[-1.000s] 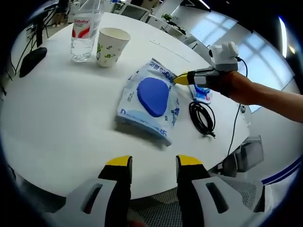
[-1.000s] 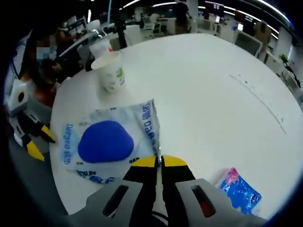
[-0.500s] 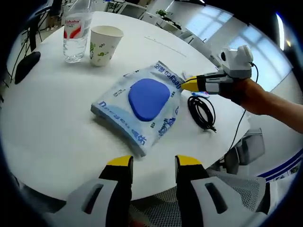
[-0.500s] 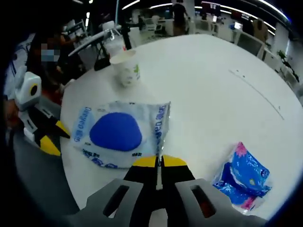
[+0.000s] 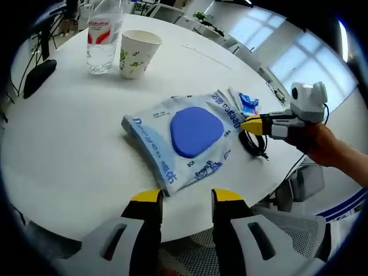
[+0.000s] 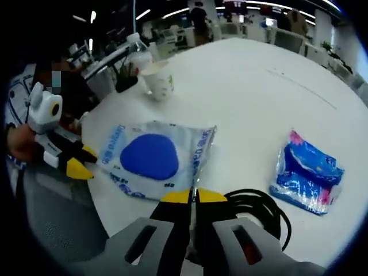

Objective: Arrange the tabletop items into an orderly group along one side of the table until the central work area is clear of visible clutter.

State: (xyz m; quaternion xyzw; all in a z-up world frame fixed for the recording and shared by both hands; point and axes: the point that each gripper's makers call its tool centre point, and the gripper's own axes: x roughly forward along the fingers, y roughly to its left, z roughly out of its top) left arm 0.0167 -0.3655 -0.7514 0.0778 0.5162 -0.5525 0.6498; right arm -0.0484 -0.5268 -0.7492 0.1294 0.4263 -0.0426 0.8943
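**Right gripper pinches the wipes pack at its corner**

The right gripper (image 6: 192,197) has its yellow-tipped jaws pressed together on the near edge of the wipes pack (image 6: 154,158), a pale plastic pouch with a blue oval lid, lying flat on the white table (image 6: 253,98). In the left gripper view the same gripper (image 5: 251,124) reaches in from the right, a hand behind it, its tip touching the pack's edge.

The left gripper (image 5: 184,198) hangs above the table edge with its jaws apart and nothing between them; the wipes pack (image 5: 187,136) lies just ahead of them, not touching.

Taking the wipes pack as the landmark: a coiled black cable (image 6: 259,210) lies just beside it, at the corner the right gripper holds, and a small blue tissue packet (image 6: 309,174) sits near that same side, a little beyond the cable. Well apart, on the far side of the pack, a paper cup (image 5: 137,53) stands upright beside a clear water bottle (image 5: 103,40). A black mouse (image 5: 38,73) lies farther off to the pack's left.
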